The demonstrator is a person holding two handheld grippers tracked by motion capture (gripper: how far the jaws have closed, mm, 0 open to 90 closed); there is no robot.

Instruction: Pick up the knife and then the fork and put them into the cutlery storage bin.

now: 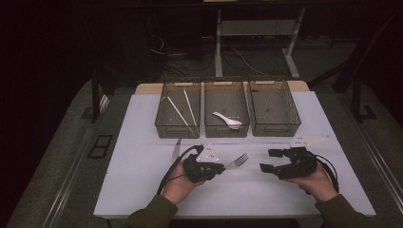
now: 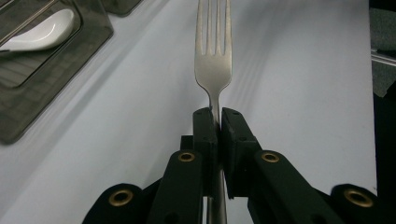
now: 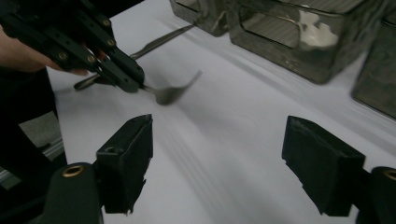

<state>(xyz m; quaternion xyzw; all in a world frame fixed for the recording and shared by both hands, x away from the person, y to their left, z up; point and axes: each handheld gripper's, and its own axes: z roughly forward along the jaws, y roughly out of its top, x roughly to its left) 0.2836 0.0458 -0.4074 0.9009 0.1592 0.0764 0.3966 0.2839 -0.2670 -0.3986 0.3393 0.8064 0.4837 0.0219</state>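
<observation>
A metal fork (image 1: 239,160) is held by its handle above the white table, tines pointing away from my left gripper (image 1: 222,167). In the left gripper view the jaws are shut on the fork (image 2: 213,65) just below its neck, at the left gripper (image 2: 218,116). My right gripper (image 1: 268,160) hovers to the right of the fork with its jaws wide apart. In the right gripper view nothing lies between the jaws of the right gripper (image 3: 217,140). The left gripper (image 3: 135,81) with the fork (image 3: 173,91) shows beyond it.
Three dark see-through bins stand in a row at the back. The left bin (image 1: 177,130) holds chopsticks (image 1: 183,111), the middle bin (image 1: 225,131) a white spoon (image 1: 228,120), and the right bin (image 1: 275,128) looks empty. Another metal utensil (image 1: 176,149) lies before the left bin.
</observation>
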